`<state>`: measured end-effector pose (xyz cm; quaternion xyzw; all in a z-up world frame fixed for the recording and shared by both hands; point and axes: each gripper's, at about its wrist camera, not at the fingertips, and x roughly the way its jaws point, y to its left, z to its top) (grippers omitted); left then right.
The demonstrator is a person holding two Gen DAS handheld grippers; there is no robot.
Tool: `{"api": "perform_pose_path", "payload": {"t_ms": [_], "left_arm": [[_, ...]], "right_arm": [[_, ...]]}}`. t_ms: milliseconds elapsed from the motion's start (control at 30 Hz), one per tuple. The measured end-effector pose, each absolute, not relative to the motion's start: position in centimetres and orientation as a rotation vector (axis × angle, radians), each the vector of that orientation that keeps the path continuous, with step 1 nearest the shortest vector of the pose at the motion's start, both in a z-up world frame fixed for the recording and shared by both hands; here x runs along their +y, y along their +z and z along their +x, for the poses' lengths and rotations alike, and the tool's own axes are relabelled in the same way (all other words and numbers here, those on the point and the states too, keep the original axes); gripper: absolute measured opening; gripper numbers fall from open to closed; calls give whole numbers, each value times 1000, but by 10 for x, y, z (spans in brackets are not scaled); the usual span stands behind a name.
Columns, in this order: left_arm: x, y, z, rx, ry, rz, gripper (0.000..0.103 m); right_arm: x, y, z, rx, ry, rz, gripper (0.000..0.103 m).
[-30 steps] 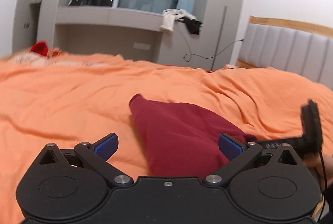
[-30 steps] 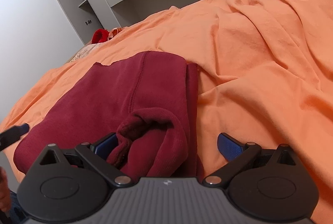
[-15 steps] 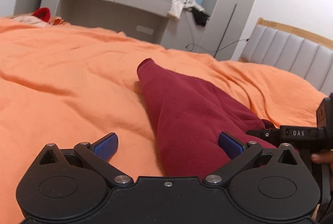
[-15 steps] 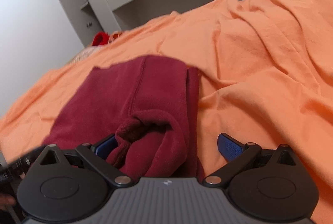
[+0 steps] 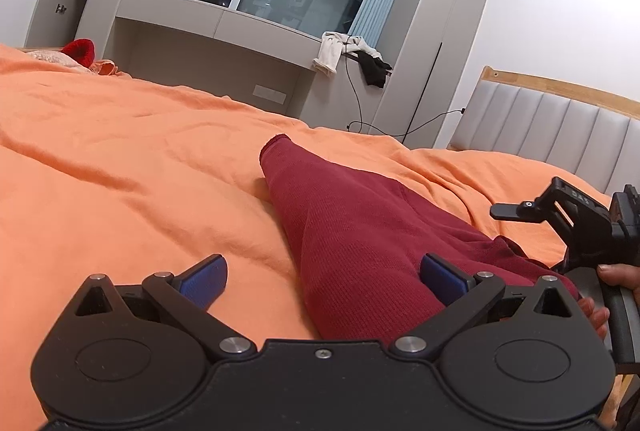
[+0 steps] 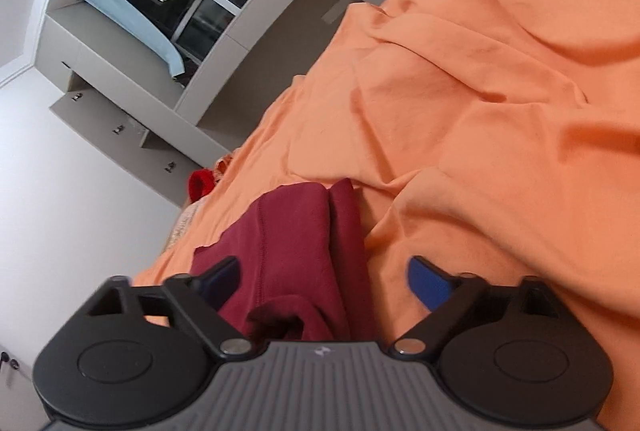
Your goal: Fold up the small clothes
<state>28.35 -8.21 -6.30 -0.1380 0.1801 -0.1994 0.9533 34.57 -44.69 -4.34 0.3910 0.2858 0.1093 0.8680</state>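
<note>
Dark red garment (image 5: 360, 231) is lying on the orange bedsheet (image 5: 120, 159), folded into a long narrow shape. In my left view its long axis is running from right under my left tongs (image 5: 324, 277) away toward the far wall, leaning slightly left, with the narrow rounded end pointing at the window side and the wider bulk nearest me. My left tongs are sitting wide, both blue pads clear: the left pad (image 5: 204, 277) is hovering over bare sheet, the right pad (image 5: 444, 277) is over the garment's right part, and I'm not gripping anything with them. The near end of the garment is running between the two pads. My right tongs (image 6: 324, 281) are tilted hard, so the room is showing slanted in that view. Their jaws have just been closing a bit but are standing wide, with the garment's bunched cuff-like fold (image 6: 288, 319) sitting between them close to the left pad (image 6: 222, 277); the right pad (image 6: 426, 281) is over bare sheet, not pressing cloth. In that view the garment is stretching from the tongs up and slightly left, a stitched seam running along its length. From the left view I'm seeing the right tongs' body off to the right of the garment with my hand (image 5: 618, 277) wrapped on the handle. A small red item (image 5: 80, 49) is lying at the far edge of the bed.
</note>
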Motion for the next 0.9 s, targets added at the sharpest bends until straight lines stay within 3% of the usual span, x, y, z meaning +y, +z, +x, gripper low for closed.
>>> {"api": "perform_pose_path", "payload": {"t_ms": [67, 233, 433, 900], "left_arm": [[-82, -63, 284, 366, -405, -281, 103], [-82, -63, 284, 366, -405, -280, 103], [-81, -64, 282, 364, -406, -280, 103], [-81, -64, 280, 358, -402, -277, 103]], "right_arm": [[-442, -44, 349, 614, 206, 787, 80], [-421, -39, 343, 635, 178, 592, 74], [-394, -33, 334, 627, 165, 381, 74], [-399, -37, 334, 626, 171, 414, 75]]}}
